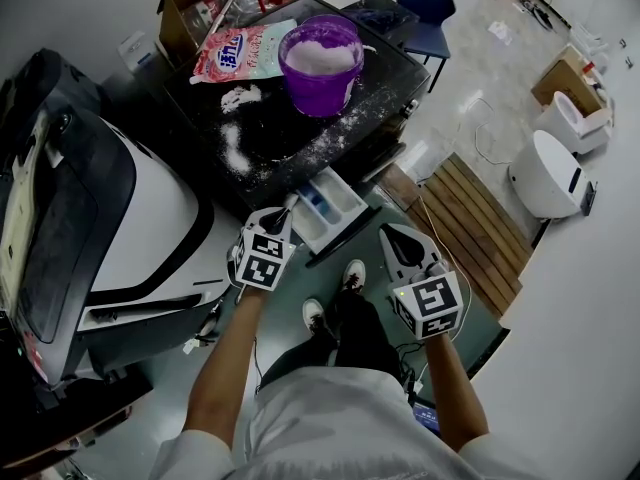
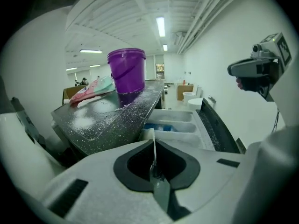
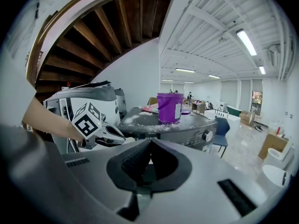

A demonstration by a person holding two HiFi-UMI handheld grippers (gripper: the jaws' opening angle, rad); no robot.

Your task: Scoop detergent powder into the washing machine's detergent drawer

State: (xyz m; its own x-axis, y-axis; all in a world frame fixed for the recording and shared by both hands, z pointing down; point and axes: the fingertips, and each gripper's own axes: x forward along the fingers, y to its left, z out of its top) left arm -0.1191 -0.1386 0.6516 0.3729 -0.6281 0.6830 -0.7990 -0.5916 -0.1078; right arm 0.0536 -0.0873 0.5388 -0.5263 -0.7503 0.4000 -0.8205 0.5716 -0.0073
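While pinching a thin white plastic scoop (image 2: pixel 153 146) in the left gripper (image 1: pixel 288 213) jaws just beside the pulled-out white detergent drawer (image 1: pixel 345 208), holds the right gripper (image 1: pixel 395 236) jaws closed, empty, above open pale floor (image 1: pixel 450 118) near a slatted wooden pallet (image 1: pixel 470 228), facing the powder-strewn black washer top (image 1: pixel 270 143) bearing a purple plastic bucket (image 1: pixel 322 68).

There is one purple bucket (image 1: pixel 322 63), one pink detergent pouch (image 1: pixel 240 53), one cardboard box (image 1: pixel 195 8), one detergent drawer (image 1: pixel 325 208) and one scoop (image 2: pixel 153 146). There are two claws, the left claw (image 1: pixel 288 208) and the right claw (image 1: pixel 388 233). Also here: one blue chair (image 1: pixel 428 8), one wooden pallet (image 1: pixel 470 223) and two white rounded units (image 1: pixel 548 173), (image 1: pixel 575 118).
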